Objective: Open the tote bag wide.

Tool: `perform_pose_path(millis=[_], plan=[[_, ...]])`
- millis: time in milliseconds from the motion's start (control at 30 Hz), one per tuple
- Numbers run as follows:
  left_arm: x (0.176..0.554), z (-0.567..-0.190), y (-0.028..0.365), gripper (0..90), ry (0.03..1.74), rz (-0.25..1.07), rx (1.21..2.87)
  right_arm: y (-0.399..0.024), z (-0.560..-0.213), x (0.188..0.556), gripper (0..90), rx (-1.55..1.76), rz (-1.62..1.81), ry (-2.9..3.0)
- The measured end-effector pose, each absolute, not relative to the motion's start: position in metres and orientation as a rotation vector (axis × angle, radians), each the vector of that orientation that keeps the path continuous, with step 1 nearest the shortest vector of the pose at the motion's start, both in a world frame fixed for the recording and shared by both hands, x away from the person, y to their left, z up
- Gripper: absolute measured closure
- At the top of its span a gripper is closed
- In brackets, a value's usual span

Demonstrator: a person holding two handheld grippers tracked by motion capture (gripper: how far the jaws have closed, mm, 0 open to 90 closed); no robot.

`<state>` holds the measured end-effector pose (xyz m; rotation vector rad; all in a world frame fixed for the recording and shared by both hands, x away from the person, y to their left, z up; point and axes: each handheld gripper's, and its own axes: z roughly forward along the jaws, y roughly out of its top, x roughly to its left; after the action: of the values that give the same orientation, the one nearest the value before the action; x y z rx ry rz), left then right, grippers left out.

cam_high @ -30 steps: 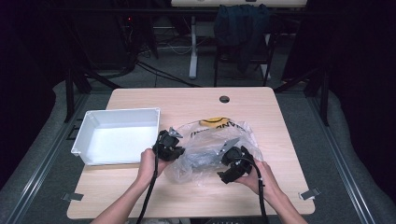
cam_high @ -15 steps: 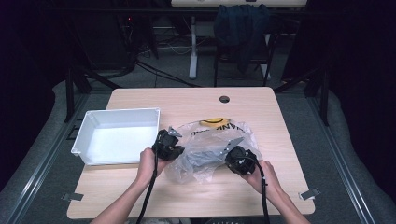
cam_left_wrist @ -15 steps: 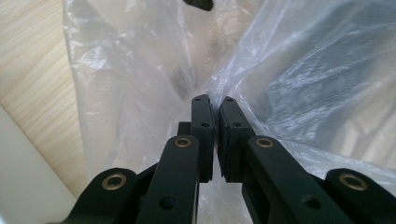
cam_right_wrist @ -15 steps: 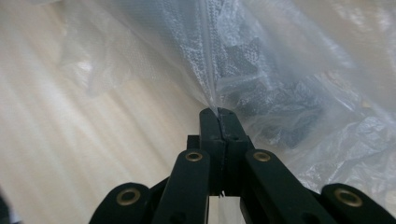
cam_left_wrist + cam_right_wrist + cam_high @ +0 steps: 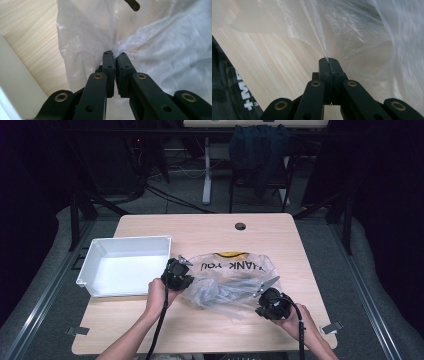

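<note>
Grippers: 2, left gripper (image 5: 114,55), right gripper (image 5: 329,60) | both pinching 1 plastic bag (image 5: 230,280) | 1 bin (image 5: 125,245)

I see the plastic bag (image 5: 232,280) lying on the table (image 5: 210,227), just right of the bin (image 5: 125,265). My left gripper (image 5: 181,274) sits at its left edge, my right gripper (image 5: 264,295) at its near right edge.

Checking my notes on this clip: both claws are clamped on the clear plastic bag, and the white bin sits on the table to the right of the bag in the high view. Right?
Almost. The high view shows the white bin to the left of the plastic bag, not the right. The rest holds: the left claw and the right claw are each clamped on the bag's film, as their own gripper views show.
</note>
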<state>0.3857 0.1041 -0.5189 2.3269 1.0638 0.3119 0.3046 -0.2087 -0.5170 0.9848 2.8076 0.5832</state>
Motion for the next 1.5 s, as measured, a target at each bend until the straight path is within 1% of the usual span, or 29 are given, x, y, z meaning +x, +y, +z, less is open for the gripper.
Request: perform_pose_path(millis=[233,300,333,367,433,500,533,600,667,800,1000,1100,1200,1233,1300,1367,1400,1433,1467,1500], plan=[[0.388,-0.523,0.104,86.0,1.078,0.322,2.331,-0.226,-0.525,0.304,90.0,1.068,0.511,2.824],[0.388,-0.523,0.103,83.6,1.064,0.325,2.335,-0.225,-0.526,0.305,90.0,1.069,0.52,2.826],[0.387,-0.522,0.103,80.1,1.065,0.334,2.336,-0.223,-0.525,0.305,90.0,1.057,0.522,2.836],[0.387,-0.521,0.103,75.3,1.063,0.341,2.337,-0.222,-0.523,0.305,87.7,1.044,0.538,2.844],[0.385,-0.517,0.103,68.6,1.043,0.344,2.334,-0.22,-0.518,0.303,74.0,1.039,0.578,2.855],[0.383,-0.509,0.103,58.1,1.034,0.365,2.332,-0.218,-0.509,0.3,68.3,1.041,0.65,2.838],[0.381,-0.504,0.104,56.1,1.028,0.37,2.327,-0.217,-0.503,0.299,62.8,1.021,0.677,2.834],[0.378,-0.496,0.103,48.3,1.019,0.397,2.331,-0.217,-0.495,0.296,55.8,1.014,0.746,2.832],[0.375,-0.489,0.105,42.6,1.008,0.401,2.329,-0.216,-0.488,0.294,47.4,1.023,0.807,2.82],[0.371,-0.477,0.111,35.9,0.997,0.401,2.325,-0.214,-0.475,0.293,41.5,1.035,0.908,2.802],[0.359,-0.458,0.119,30.8,0.977,0.404,2.292,-0.206,-0.452,0.292,38.0,0.967,0.909,2.633],[0.348,-0.453,0.114,27.6,0.936,0.357,2.298,-0.196,-0.444,0.298,34.4,0.91,0.795,2.51],[0.337,-0.451,0.103,23.5,0.883,0.296,2.301,-0.188,-0.447,0.313,32.4,0.9,0.696,2.483],[0.334,-0.451,0.098,21.5,0.856,0.258,2.306,-0.188,-0.451,0.319,33.4,0.909,0.682,2.483],[0.326,-0.453,0.087,19.6,0.807,0.237,2.339,-0.187,-0.458,0.331,37.4,0.924,0.625,2.503],[0.321,-0.461,0.075,19.4,0.775,0.262,2.381,-0.188,-0.467,0.345,51.1,0.941,0.607,2.512],[0.321,-0.467,0.07,22.3,0.764,0.268,2.41,-0.189,-0.471,0.351,52.9,0.955,0.584,2.533],[0.321,-0.474,0.066,28.2,0.76,0.272,2.443,-0.189,-0.474,0.356,60.2,0.968,0.554,2.533],[0.322,-0.479,0.065,37.0,0.764,0.274,2.451,-0.19,-0.478,0.361,67.5,0.968,0.551,2.55],[0.322,-0.484,0.064,43.0,0.769,0.294,2.462,-0.19,-0.48,0.363,70.8,0.985,0.539,2.553]])
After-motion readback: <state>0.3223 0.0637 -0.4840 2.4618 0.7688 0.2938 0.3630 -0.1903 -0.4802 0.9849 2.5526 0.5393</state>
